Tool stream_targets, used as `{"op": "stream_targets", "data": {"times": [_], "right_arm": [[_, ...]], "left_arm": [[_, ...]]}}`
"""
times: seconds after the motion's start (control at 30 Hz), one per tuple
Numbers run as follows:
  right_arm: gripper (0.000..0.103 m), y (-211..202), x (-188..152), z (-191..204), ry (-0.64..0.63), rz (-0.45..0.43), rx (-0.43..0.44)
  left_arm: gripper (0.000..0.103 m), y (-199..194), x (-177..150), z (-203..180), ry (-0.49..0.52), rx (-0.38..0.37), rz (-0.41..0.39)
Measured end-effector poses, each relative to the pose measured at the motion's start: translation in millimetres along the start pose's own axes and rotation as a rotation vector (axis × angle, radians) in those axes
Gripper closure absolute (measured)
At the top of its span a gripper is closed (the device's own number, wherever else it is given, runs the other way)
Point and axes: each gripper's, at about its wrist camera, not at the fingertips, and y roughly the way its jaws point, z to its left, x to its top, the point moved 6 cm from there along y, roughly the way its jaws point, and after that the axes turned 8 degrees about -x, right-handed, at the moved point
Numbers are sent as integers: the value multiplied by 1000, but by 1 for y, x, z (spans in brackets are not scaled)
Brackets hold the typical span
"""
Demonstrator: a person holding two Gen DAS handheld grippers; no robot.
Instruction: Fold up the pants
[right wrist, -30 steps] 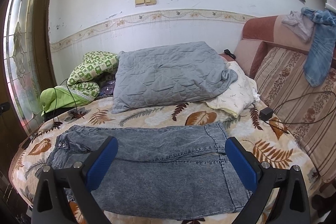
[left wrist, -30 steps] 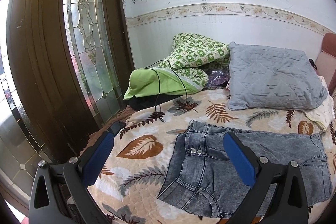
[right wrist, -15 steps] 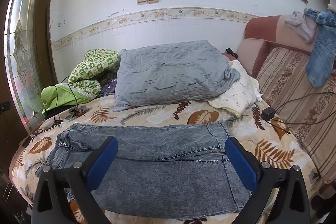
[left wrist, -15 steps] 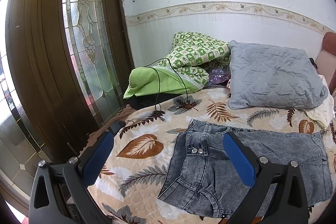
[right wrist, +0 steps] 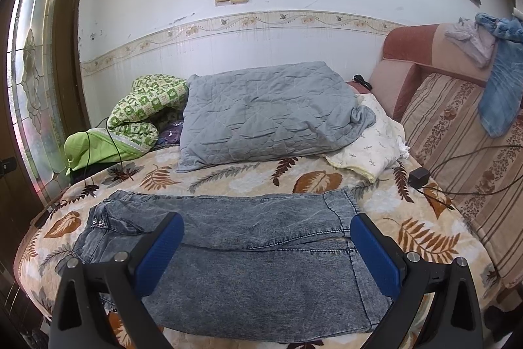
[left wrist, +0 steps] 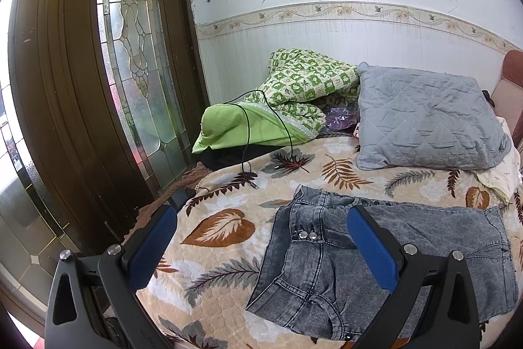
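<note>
Both views crept closer | left gripper (left wrist: 261, 237) wide open, empty | right gripper (right wrist: 266, 244) likewise, above pants (right wrist: 261, 267)

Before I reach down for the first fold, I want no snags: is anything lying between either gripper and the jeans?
Nothing visible. The jeans lie flat on the bed with bare denim below both open grippers. The cable and pillow sit farther back, off the fabric.

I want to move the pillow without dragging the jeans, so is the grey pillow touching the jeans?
Apart. The right wrist view shows a strip of leaf-print bedspread between the grey pillow and the jeans.
</note>
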Motion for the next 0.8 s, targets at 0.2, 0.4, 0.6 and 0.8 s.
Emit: {"op": "stream_targets", "data": {"times": [0.2, 0.4, 0.6, 0.8], "right_arm": [[0, 0, 1, 1, -3, 1, 2], [0, 0, 1, 3, -4, 2, -1], [0, 1, 0, 3, -4, 2, -1], [0, 3, -1, 1, -9, 9, -2]], "left_arm": [[0, 2, 0, 2, -4, 1, -1], [0, 3, -2, 4, -4, 3, 5], [0, 2, -2, 5, -4, 6, 6], [0, 8, -4, 6, 2, 9, 22]]}}
